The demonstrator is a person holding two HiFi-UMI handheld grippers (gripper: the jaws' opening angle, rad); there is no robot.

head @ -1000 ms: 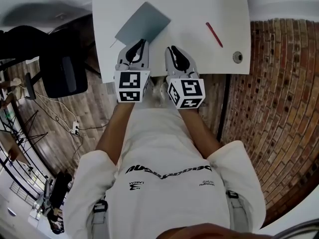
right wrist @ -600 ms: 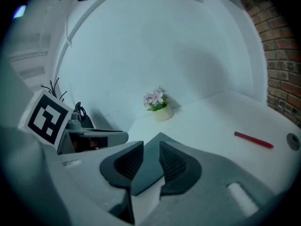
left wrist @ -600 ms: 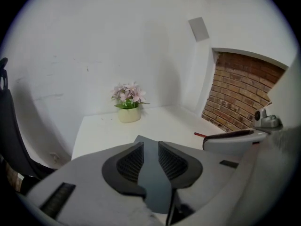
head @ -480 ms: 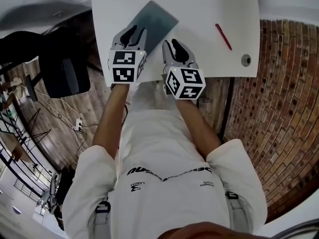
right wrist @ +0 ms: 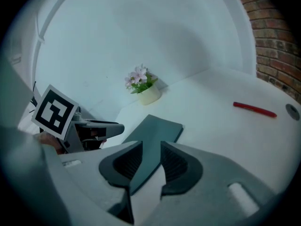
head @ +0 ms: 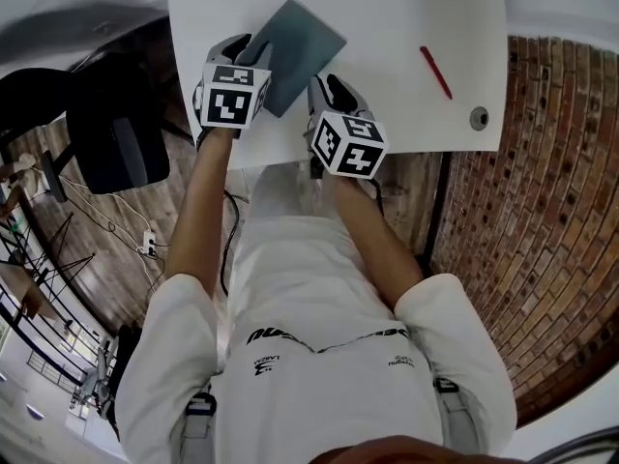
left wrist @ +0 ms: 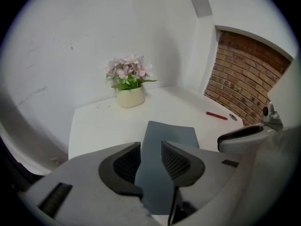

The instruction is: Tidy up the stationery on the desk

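Matt grey notebook (head: 295, 51), smooth white desk (head: 387, 85), rough red brick wall (head: 542, 211), wood-grain floor (head: 164, 220).

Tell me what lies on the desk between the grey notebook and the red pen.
Nothing: only bare white desk separates the grey notebook from the red pen; the head view and right gripper view show it.

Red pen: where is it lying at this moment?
Head view: the red pen lies on the white desk's right side, near the round grommet, well right of the grey notebook.
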